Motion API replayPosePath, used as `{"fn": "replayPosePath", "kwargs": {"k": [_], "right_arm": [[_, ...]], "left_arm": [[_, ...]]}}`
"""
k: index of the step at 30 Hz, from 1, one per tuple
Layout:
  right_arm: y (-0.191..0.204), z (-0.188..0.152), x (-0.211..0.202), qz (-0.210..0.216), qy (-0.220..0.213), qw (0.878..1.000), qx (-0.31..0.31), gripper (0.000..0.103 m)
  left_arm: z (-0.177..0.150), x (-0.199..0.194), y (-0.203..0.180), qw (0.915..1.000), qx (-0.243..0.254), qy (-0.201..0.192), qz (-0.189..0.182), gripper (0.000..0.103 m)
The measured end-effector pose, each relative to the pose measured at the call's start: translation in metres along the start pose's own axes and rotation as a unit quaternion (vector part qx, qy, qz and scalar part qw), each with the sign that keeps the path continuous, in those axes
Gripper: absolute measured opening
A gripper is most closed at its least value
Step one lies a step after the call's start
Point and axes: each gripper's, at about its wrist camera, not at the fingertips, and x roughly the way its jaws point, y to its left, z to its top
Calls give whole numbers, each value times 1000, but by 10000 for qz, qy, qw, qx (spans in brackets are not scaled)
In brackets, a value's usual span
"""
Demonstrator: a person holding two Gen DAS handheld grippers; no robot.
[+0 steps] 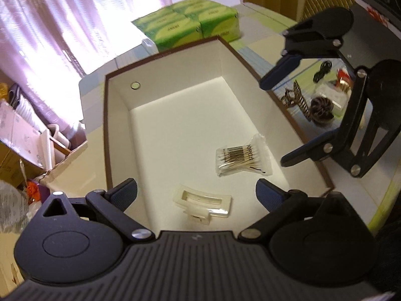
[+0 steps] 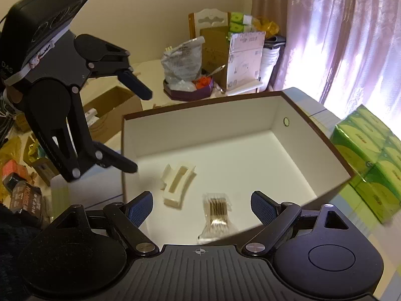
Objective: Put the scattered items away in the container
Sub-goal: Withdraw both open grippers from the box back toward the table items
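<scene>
A brown-rimmed box (image 1: 106,125) with a white inside lies below both grippers; it also shows in the right wrist view (image 2: 323,140). Inside lie a cream hair claw clip (image 1: 203,204) (image 2: 176,184) and a clear packet of cotton swabs (image 1: 241,156) (image 2: 218,210). My left gripper (image 1: 196,194) (image 2: 136,130) is open and empty over the box's near end, above the clip. My right gripper (image 2: 201,208) (image 1: 275,123) is open and empty over the box's other side, above the swab packet.
Outside the box, on the table, lie a brown hair claw (image 1: 298,97), a dark round item (image 1: 322,109), a black cord (image 1: 323,71) and a clear packet (image 1: 337,87). Green tissue packs (image 1: 190,22) (image 2: 373,163) stand beyond the box. Cartons and bags (image 2: 190,70) crowd the floor.
</scene>
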Motion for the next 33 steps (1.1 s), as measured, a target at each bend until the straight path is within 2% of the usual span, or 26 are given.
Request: {"fn": "replayPosePath", "kwargs": {"k": [7,16,22,29,33], "right_arm": [[9,-22,-37,105,-206,9997,10,91],[11,-61,-80,204,-397,9987,259,91],[1,-99,-106,95,-304,9972,682,91],[-11,-139,-133,-31,-164,9944,1045,91],[-16,-159,-145,-123,-69,9927,1198,91]], "left_arm": [[-8,-33,-24,9988,-353,-102,313,100],[-20,-53,-68,9948,-864,-46,531,100],[-24,-51,-108,9915,-1207,-5,479,100],[-21,-38,-151,9858,-1665,38,211,100],[-16,-28,-174,9849,-1730,75,58,99]]}}
